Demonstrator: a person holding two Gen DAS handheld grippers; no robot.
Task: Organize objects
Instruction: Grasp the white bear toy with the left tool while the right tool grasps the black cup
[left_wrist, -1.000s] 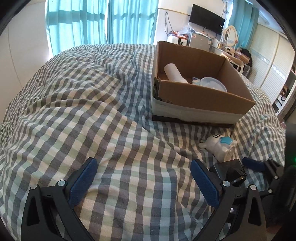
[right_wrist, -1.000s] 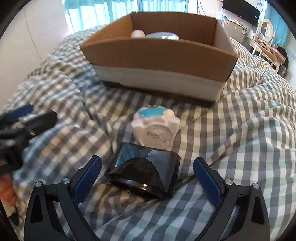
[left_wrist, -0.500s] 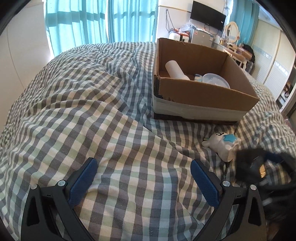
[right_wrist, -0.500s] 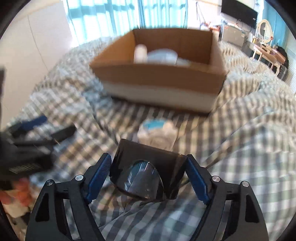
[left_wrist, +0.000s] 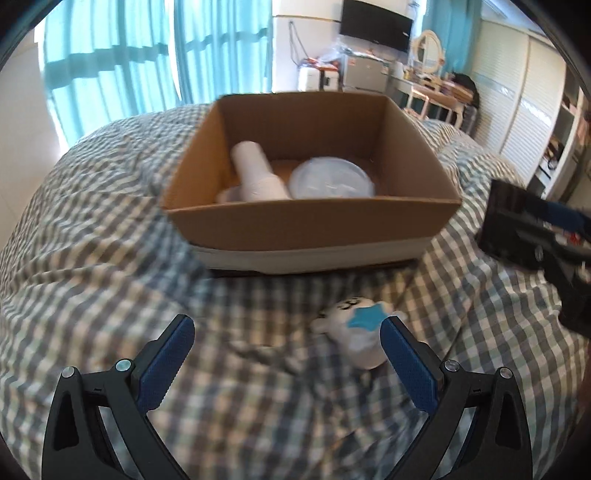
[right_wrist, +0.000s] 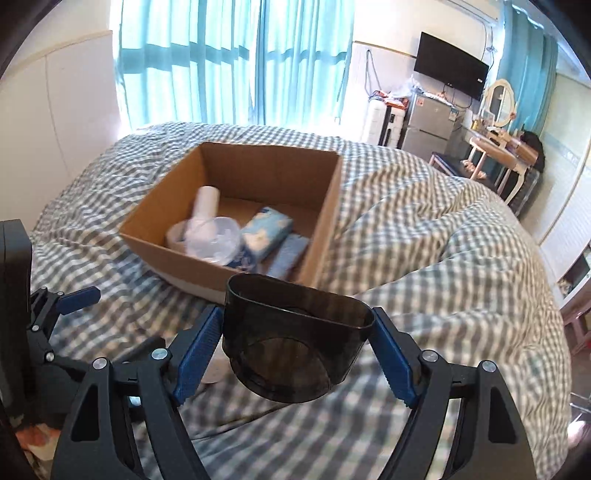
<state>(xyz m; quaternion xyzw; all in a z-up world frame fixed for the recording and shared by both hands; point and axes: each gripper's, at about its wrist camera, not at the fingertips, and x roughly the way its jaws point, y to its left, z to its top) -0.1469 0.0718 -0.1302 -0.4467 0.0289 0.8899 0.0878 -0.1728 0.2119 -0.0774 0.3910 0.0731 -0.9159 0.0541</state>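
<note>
The cardboard box (right_wrist: 236, 218) sits open on the checked blanket (right_wrist: 443, 258), with bare blanket all around it and free room at its right inside. The right claw (right_wrist: 295, 336) pinches the dark plastic cup (right_wrist: 295, 332) from both sides, up in the air, just near the box's near wall. The left claw (left_wrist: 288, 354) is spread wide and empty, low over the blanket. The little white toy (left_wrist: 360, 332) lies by its right finger, near the box.

My right hand-held gripper (right_wrist: 295, 339) tilts downward, raised in front of the cardboard box (right_wrist: 321, 236), its blue pads (right_wrist: 195, 343) pressed on both sides of a dark container (right_wrist: 295, 332). My left hand-held gripper (left_wrist: 286, 354) hangs before the same box, jaws spread wide with nothing gripped between them.
</note>
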